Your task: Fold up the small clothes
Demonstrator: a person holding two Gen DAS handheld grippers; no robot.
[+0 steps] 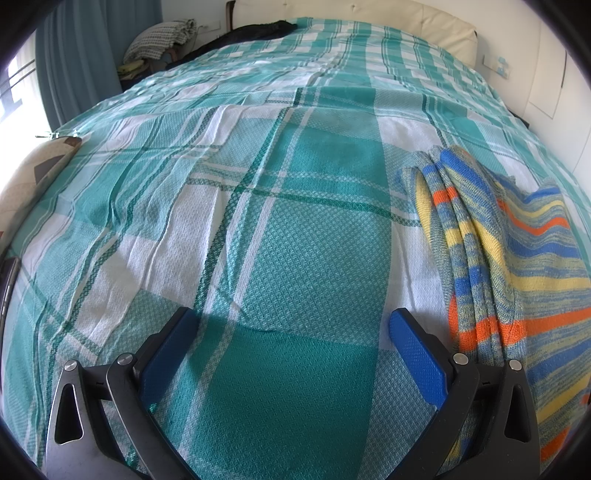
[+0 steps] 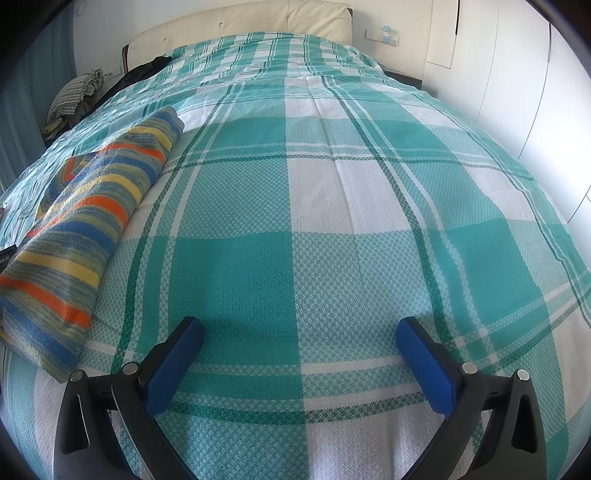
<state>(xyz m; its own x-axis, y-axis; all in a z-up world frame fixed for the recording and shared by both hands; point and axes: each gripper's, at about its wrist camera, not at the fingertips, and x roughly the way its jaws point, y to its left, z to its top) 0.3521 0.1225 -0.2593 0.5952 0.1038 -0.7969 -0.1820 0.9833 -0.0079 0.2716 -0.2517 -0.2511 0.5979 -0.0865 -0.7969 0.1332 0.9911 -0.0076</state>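
Bed: a wide bed (image 2: 332, 206) under a teal and white checked cover fills both views, with a cream padded headboard (image 2: 258, 18) at the far end.
Room: white cupboard doors (image 2: 524, 92) on the right; a curtain (image 1: 74, 55) and a bright window on the left, with a heap of folded bedding (image 1: 162, 37) in the far left corner.
Garment: a striped knit (image 1: 517, 258) in blue, yellow and orange lies on the cover, already folded into a long narrow bundle. Its long axis runs from near to far.
Key relation: the knit lies between the two claws, just right of the left claw and to the left of the right one. The left claw looks nearer, with its right finger (image 1: 417, 354) just beside the knit's near end, so it seems better placed for the next grasp.
Left claw (image 1: 291, 321): spread wide, nothing between its blue pads, low over the cover.
Right claw (image 2: 299, 328): also spread wide and empty, over bare cover.
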